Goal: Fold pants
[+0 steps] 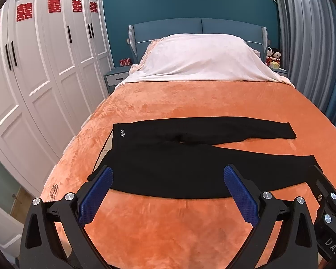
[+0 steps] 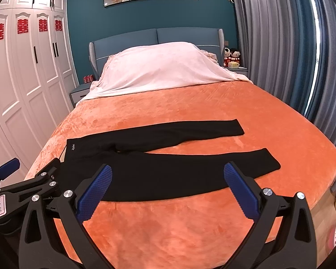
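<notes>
Black pants (image 1: 190, 157) lie flat on the orange bedspread (image 1: 168, 224), waistband to the left, both legs spread apart toward the right. The same pants (image 2: 159, 157) show in the right wrist view. My left gripper (image 1: 168, 179) hangs open above the near edge of the pants, close to the waist end, holding nothing. My right gripper (image 2: 168, 179) is open too, above the near leg, empty. The right gripper (image 1: 324, 190) also shows at the right edge of the left wrist view, and the left gripper (image 2: 33, 179) at the left of the right wrist view.
A white duvet (image 1: 201, 58) covers the head of the bed by a blue headboard (image 1: 168, 31). White wardrobes (image 1: 44, 67) stand along the left, grey curtains (image 1: 313, 44) on the right. Nightstands flank the bed. A small wire-like object (image 1: 53, 190) lies near the left bed edge.
</notes>
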